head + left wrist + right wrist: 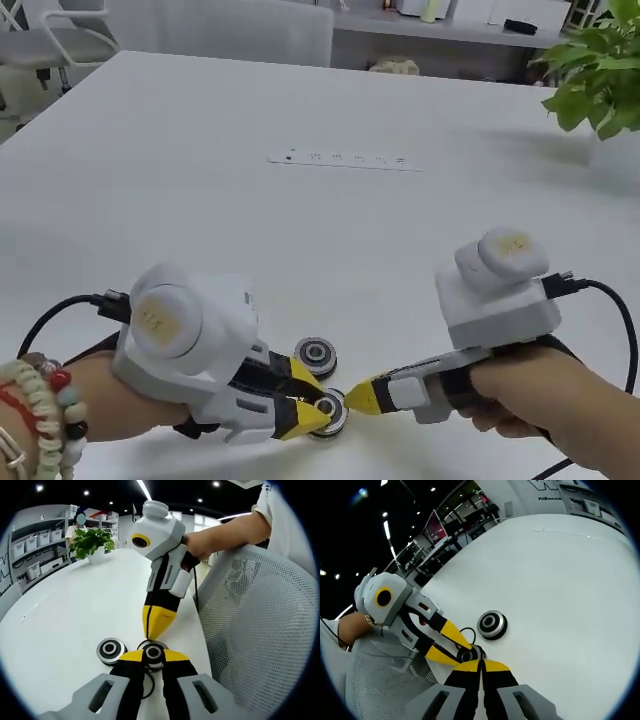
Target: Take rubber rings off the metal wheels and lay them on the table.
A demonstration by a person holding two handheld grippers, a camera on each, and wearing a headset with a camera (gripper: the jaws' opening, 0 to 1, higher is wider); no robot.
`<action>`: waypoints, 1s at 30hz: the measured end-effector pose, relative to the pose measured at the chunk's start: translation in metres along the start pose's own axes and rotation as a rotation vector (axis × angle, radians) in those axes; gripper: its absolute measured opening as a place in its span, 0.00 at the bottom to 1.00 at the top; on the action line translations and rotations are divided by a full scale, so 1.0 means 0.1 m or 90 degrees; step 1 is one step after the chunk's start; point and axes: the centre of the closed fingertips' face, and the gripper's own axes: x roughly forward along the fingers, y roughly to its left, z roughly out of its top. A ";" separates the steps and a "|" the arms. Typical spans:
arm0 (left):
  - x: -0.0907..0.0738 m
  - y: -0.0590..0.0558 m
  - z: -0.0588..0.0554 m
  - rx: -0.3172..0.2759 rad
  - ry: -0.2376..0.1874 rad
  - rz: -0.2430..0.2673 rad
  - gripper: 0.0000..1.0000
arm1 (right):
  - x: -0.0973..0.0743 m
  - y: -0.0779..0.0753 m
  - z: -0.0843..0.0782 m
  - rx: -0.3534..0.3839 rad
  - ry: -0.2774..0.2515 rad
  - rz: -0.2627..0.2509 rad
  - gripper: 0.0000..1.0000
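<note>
My left gripper (318,408) is shut on a small metal wheel (335,410) at the near edge of the white table (300,230); its yellow jaws clamp the wheel (152,652) from both sides. My right gripper (352,397) comes in from the right, shut, with its tips against that wheel's rim (469,654). Whether rubber is pinched between them is hidden. A second wheel (316,353) with a black ring on it lies flat just beyond. Under my left jaws a thin black rubber ring (148,686) lies on the table.
A white power strip (345,158) lies flat mid-table. A green plant (595,75) stands at the far right. A mesh chair back (260,620) is close behind the table's near edge. The tabletop beyond the wheels is bare.
</note>
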 end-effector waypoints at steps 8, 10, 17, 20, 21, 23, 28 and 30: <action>-0.01 -0.01 0.00 0.001 -0.009 -0.005 0.08 | -0.04 0.24 0.15 0.021 -0.050 0.090 0.00; 0.00 -0.01 0.00 0.001 -0.009 -0.003 0.08 | -0.07 0.33 0.27 0.077 -0.078 0.108 0.00; 0.00 -0.01 0.00 0.001 -0.008 -0.003 0.08 | 0.01 0.07 0.06 -0.103 -0.005 0.003 0.00; 0.00 -0.01 0.00 0.000 -0.008 -0.004 0.08 | 0.02 0.02 0.00 -0.150 0.021 -0.009 0.00; 0.00 0.00 0.00 0.000 -0.008 -0.004 0.08 | 0.02 0.02 0.00 -0.162 0.023 -0.011 0.00; 0.00 0.00 0.00 0.000 -0.008 -0.004 0.08 | 0.02 0.02 -0.05 -0.202 0.044 -0.014 0.00; 0.00 0.00 0.00 0.000 -0.009 -0.005 0.08 | 0.04 0.04 -0.19 -0.247 0.087 -0.004 0.02; 0.00 0.00 0.00 0.001 -0.008 -0.005 0.08 | 0.06 0.08 -0.20 -0.259 0.087 0.006 0.09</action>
